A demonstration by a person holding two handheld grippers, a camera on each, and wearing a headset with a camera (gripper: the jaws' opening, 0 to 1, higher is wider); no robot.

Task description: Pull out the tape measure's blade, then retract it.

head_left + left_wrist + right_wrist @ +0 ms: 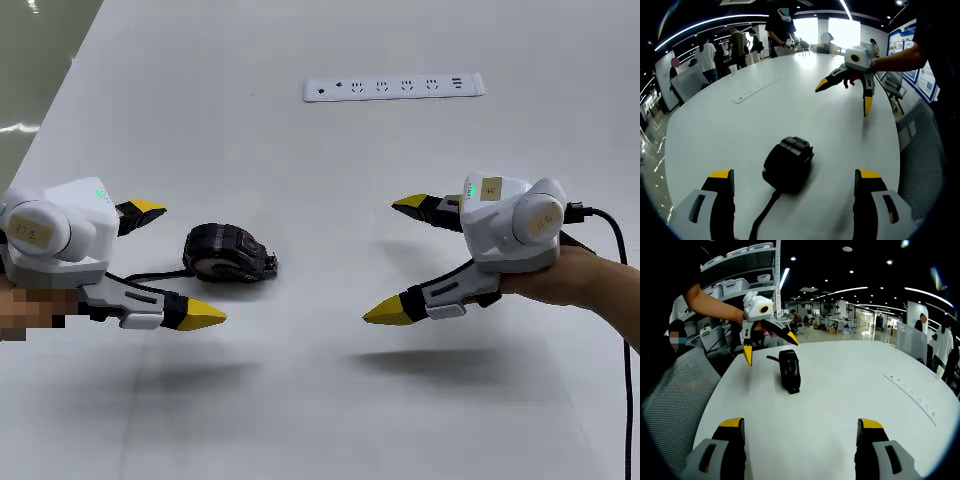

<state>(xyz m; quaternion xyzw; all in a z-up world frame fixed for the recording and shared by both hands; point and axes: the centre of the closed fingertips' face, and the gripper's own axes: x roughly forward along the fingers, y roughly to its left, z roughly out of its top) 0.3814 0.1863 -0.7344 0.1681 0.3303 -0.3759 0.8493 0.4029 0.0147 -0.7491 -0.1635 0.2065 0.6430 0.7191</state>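
A black tape measure (226,253) lies on the white table (320,150), its strap trailing toward the left hand. In the head view my left gripper (172,262) is open at the left, its yellow tips either side of the case but short of it. From the left gripper view the tape measure (788,163) sits just ahead between the jaws. My right gripper (398,258) hovers open at the right, well apart from the case. The right gripper view has the tape measure (789,370) farther off, with the left gripper (768,345) behind it. No blade is drawn out.
A white power strip (394,87) lies at the far side of the table. A black cable (612,240) runs from the right gripper. The table's left edge (45,120) is close. Chairs and people stand around the room in both gripper views.
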